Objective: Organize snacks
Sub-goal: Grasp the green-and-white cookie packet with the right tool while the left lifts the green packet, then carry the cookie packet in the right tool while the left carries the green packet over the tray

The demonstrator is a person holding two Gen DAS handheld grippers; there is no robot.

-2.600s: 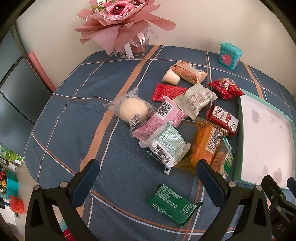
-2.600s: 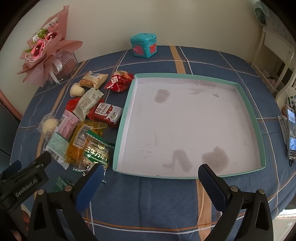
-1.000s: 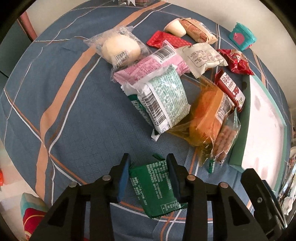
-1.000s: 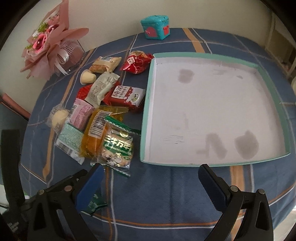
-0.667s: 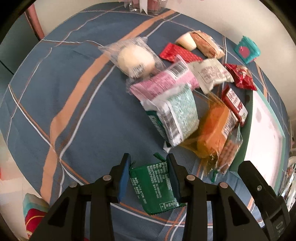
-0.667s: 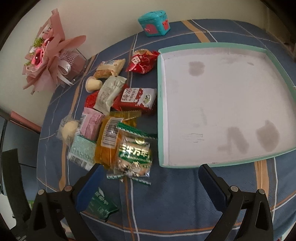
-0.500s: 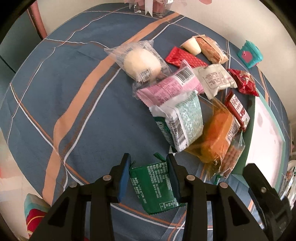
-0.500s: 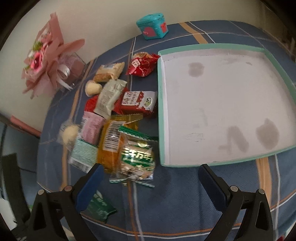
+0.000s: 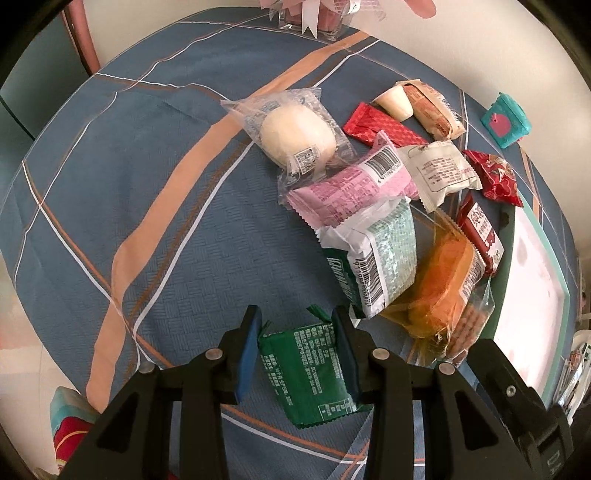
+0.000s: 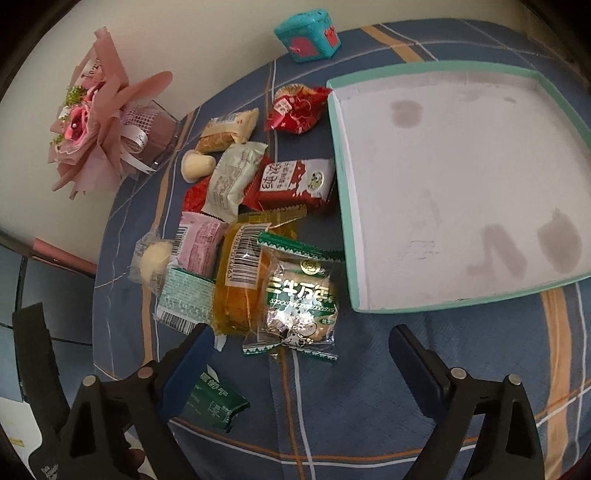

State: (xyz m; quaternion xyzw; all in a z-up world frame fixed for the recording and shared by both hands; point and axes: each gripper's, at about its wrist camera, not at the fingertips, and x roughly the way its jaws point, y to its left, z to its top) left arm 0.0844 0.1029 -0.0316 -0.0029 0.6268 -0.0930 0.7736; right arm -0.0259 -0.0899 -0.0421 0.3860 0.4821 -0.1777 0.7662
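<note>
My left gripper is shut on a dark green snack packet, held just above the blue tablecloth. The same packet shows low left in the right wrist view. A pile of snacks lies ahead: a white bun, a pink packet, a mint-green packet, an orange cake and a silver-green biscuit pack. My right gripper is open and empty, hovering over that biscuit pack. The teal-rimmed white tray lies to the right, with nothing in it.
A pink bouquet in a clear vase stands at the back left. A teal box sits at the table's far edge. More red and white packets lie against the tray's left wall. The round table's edge drops off at left.
The left gripper closed on the green packet and has lifted and pulled back slightly with it. The right gripper has moved left and down toward the snack pile, staying open.
</note>
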